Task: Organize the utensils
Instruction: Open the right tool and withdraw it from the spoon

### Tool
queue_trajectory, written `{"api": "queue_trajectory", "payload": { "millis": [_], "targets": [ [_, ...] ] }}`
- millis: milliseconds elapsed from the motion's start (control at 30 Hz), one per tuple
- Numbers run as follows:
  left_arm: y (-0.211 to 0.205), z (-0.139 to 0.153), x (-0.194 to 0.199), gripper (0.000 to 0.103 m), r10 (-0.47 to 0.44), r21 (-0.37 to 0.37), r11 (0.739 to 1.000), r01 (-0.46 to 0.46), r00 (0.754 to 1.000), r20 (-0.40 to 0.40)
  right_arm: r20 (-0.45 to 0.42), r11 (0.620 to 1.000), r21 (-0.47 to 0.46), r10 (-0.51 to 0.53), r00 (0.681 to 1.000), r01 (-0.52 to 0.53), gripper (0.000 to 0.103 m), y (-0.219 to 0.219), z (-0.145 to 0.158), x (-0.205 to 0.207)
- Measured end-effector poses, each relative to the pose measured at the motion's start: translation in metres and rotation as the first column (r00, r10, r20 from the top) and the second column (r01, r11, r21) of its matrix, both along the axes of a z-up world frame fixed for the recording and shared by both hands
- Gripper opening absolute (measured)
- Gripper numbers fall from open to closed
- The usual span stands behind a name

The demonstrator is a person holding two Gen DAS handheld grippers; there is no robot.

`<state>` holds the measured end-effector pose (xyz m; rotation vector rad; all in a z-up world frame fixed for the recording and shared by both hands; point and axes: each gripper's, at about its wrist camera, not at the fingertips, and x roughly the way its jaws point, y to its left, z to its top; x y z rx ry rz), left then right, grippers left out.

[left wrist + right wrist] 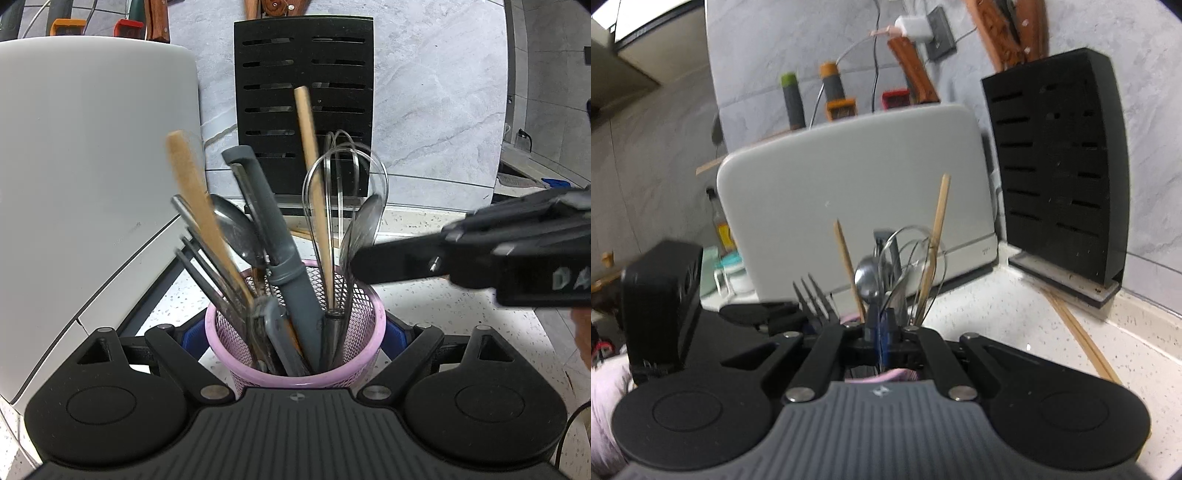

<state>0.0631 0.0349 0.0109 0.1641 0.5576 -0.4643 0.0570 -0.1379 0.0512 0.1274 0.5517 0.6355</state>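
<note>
The left gripper (295, 332) is clasping the pink mesh cup (364, 332) at 6 o'clock in the left wrist view, its blue-padded fingers (397, 334) pressing on the cup's two sides; the cup is standing on the speckled worktop (443, 332) and is holding the utensils upright and fanned out. Inside it a grey-handled peeler (280, 258) is leaning toward 11 o'clock; a wooden spatula handle (195, 195) is leaning further toward 10 o'clock, blurred; a metal spoon (236, 229) is sitting between those two with its bowl up; a wire whisk (343, 192) is rising at 12 o'clock with a wooden chopstick (312, 166) crossing through its loops; dark fork tines (199, 266) are sticking out at the cup's 9 o'clock side. The right gripper (882, 343) is coming in from 3 o'clock in the left wrist view, its fingers (399, 264) closed together with their tips beside the whisk; whether they are touching it I cannot tell. In the right wrist view the same utensils are poking up just past the shut fingers. Further back a white appliance (92, 166) is standing at 9 o'clock; a black slotted knife block (303, 92) is standing at 12 o'clock against the grey wall, wooden handles showing at its top; a pair of chopsticks (1078, 336) is lying on the worktop near the block.
</note>
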Motion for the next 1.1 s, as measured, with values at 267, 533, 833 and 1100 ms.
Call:
{"api": "queue_trajectory", "payload": {
  "millis": [267, 533, 833, 1100],
  "targets": [
    [0.007, 0.001, 0.000, 0.103, -0.053, 0.009, 0.999, 0.053, 0.998, -0.022, -0.044, 1.000, -0.016, -0.002, 0.999, 0.002, 0.000, 0.001, -0.006, 0.004],
    [0.015, -0.001, -0.004, 0.103, -0.114, 0.021, 0.993, 0.115, 0.993, -0.044, -0.049, 1.000, -0.014, -0.015, 0.999, 0.014, 0.000, 0.001, -0.006, 0.006],
    [0.008, -0.002, -0.002, 0.103, -0.104, -0.064, 0.993, 0.102, 0.994, -0.040, -0.010, 0.994, -0.074, -0.080, 0.997, 0.079, 0.000, 0.002, -0.007, 0.013],
    [-0.005, -0.004, -0.005, 0.097, -0.079, -0.062, 0.995, 0.078, 0.997, -0.018, -0.015, 0.994, -0.065, -0.092, 0.996, 0.091, 0.000, -0.004, -0.007, 0.014]
  ]
}}
